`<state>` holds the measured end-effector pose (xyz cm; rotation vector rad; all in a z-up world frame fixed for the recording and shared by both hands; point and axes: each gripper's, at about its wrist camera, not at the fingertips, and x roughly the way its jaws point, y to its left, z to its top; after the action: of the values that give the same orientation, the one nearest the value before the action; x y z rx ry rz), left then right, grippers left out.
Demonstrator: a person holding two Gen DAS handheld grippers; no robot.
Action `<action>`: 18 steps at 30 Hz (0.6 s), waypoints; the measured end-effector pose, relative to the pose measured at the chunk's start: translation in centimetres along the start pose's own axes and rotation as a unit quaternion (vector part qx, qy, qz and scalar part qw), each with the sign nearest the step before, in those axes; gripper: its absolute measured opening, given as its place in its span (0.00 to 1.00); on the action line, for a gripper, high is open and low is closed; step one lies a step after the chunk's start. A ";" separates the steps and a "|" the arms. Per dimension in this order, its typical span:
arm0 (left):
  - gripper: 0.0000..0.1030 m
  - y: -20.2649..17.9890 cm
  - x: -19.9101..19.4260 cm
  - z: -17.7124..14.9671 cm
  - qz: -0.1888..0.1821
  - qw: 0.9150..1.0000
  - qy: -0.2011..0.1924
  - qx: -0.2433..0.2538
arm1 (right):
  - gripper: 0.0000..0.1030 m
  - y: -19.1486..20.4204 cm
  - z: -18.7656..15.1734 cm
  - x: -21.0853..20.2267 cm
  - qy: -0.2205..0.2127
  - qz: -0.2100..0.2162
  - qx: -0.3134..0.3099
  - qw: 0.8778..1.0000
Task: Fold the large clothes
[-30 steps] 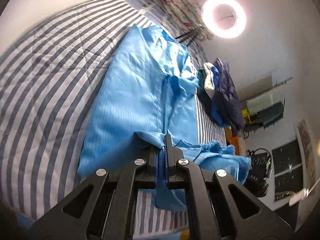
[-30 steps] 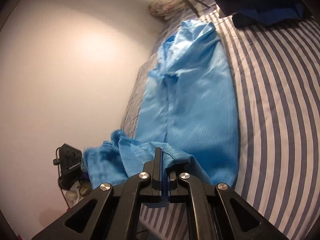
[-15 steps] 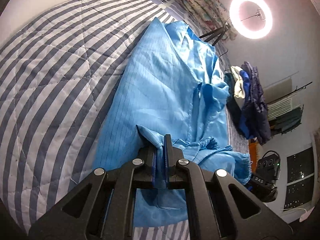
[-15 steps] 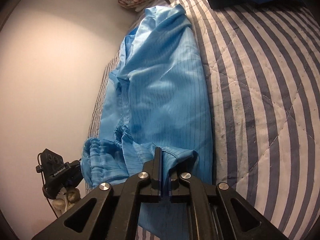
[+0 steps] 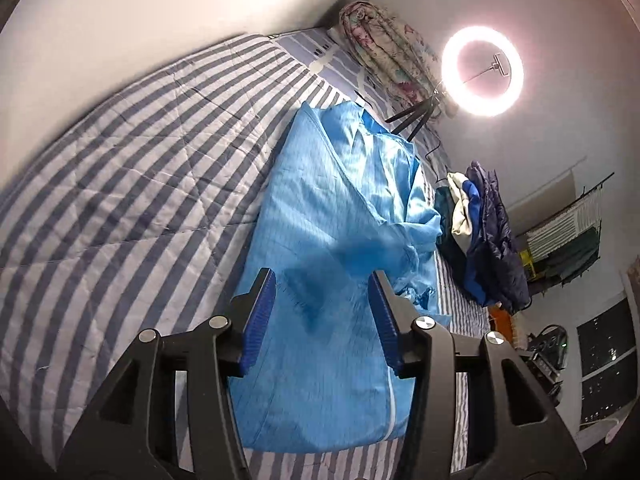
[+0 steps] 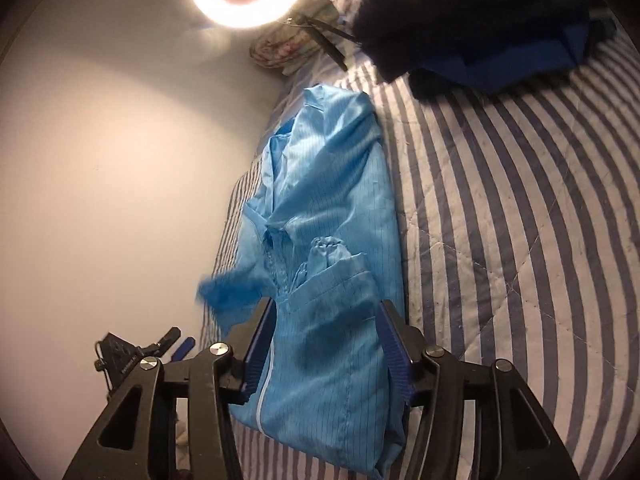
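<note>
striped quilt [image 5: 120,200] under blue garment [image 5: 332,220], ring light [image 5: 482,70] behind.

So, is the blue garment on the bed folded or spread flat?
Partly folded: the blue garment lies lengthwise on the striped bed, its sleeve laid over the body, with one part hanging off the bed's edge.

A bed covered by a grey-and-white striped quilt [image 5: 120,184] serves as reference. At its head — a rolled floral blanket [image 5: 384,44] and a lit ring light [image 5: 483,70] on a tripod. Plain white wall [image 6: 120,160] runs alongside. Beyond the bed's far side — a dark window [image 5: 604,364].
</note>
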<state>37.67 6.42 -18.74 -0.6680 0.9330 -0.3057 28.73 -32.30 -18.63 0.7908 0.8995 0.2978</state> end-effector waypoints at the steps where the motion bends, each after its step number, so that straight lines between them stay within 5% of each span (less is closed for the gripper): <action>1: 0.47 -0.1 -0.3 -0.1 0.000 1.000 0.001 0.006 | 0.53 1.1 -0.2 0.0 0.002 -0.009 -0.018 1.000; 4: 0.47 -1.6 -1.4 -0.7 0.009 0.999 -0.005 0.038 | 0.53 4.9 -0.8 -1.0 -0.015 -0.049 -0.089 0.995; 9: 0.47 -5.7 -4.4 -2.4 0.030 0.991 -0.036 0.126 | 0.53 10.3 -3.4 -2.9 -0.056 -0.143 -0.204 0.967; 18: 0.47 -10.4 -9.4 -5.2 -0.003 0.981 -0.047 0.186 | 0.53 12.4 -6.4 -9.8 -0.086 -0.177 -0.207 0.958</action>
<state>28.42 1.32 -8.13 -0.3387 0.7570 -0.4380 18.77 -25.97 -6.29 0.2556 0.7615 0.0917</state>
